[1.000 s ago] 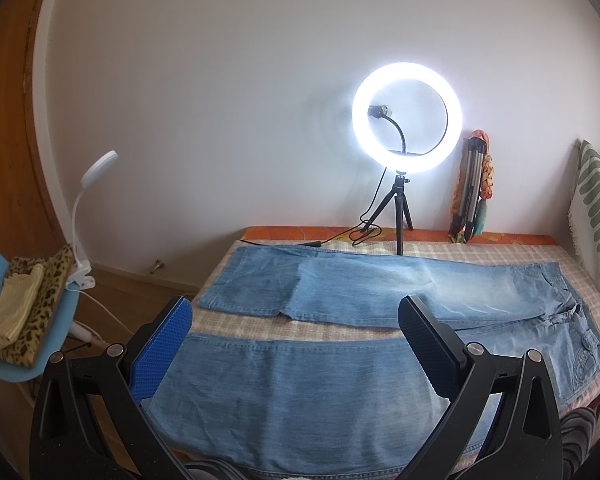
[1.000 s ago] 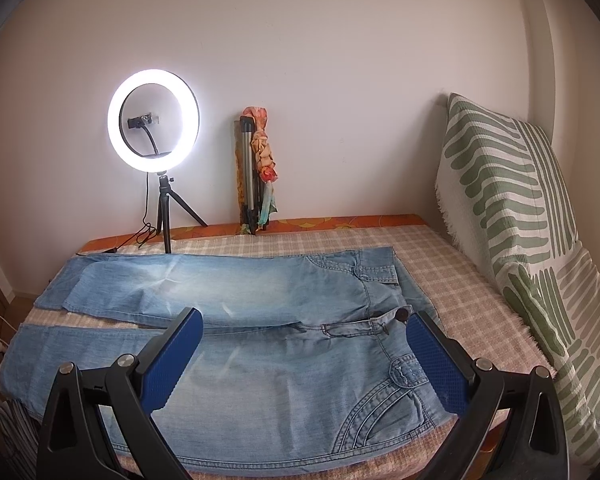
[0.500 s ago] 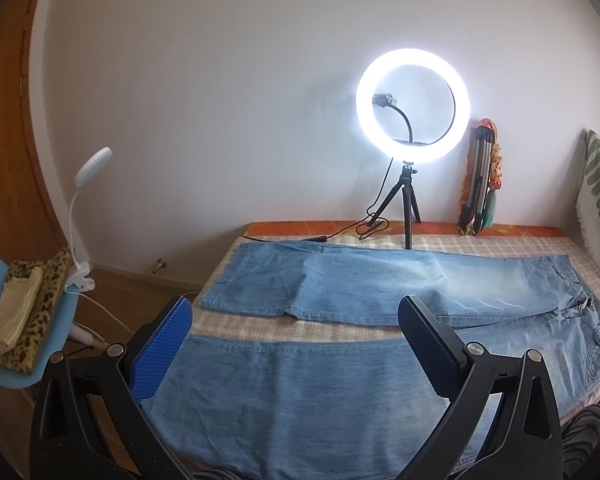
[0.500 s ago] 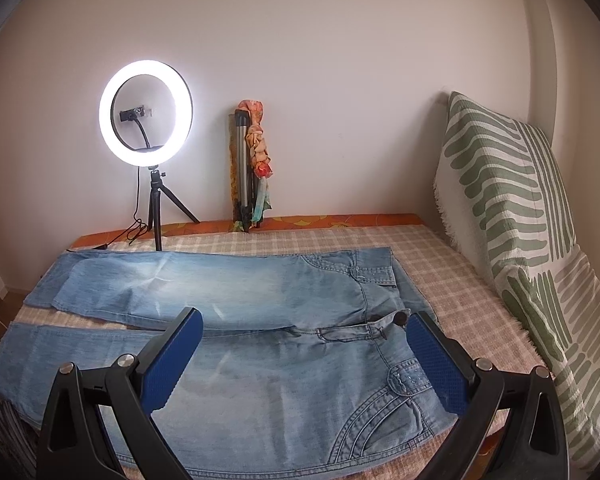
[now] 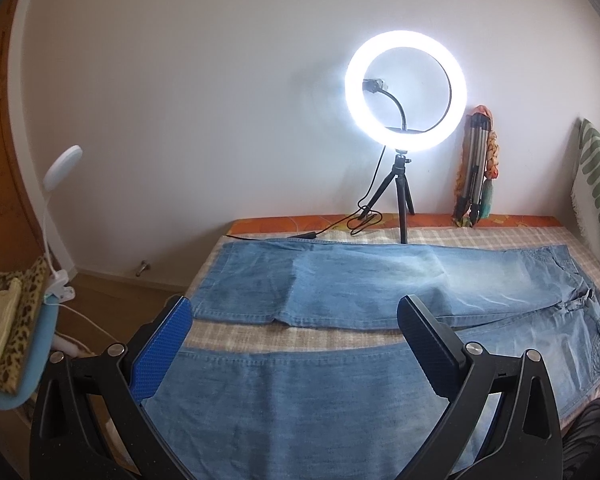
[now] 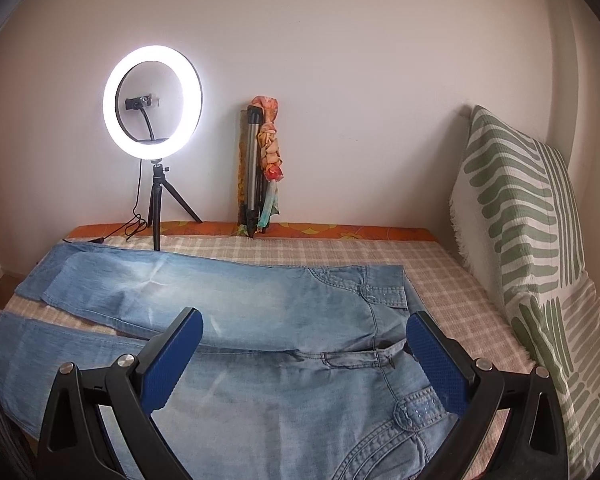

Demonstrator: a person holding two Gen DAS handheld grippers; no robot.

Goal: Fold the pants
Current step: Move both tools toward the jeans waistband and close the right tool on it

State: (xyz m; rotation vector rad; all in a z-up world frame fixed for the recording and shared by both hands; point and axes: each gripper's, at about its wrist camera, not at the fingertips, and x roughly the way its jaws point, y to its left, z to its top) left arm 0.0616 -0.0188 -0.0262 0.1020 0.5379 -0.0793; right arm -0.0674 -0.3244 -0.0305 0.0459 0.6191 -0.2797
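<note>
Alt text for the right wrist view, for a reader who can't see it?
The open right gripper hovers over light blue jeans spread flat, legs apart, on a checked bed cover. A lit ring light stands at the wall; a green-patterned pillow leans at right.

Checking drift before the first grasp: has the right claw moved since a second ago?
Yes. The right claw has swung right: the ring light sits farther left in its view.

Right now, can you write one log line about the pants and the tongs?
jeans: spread flat, unfolded, on bed | left tongs: open, empty | right tongs: open, empty | fold: not started
</note>
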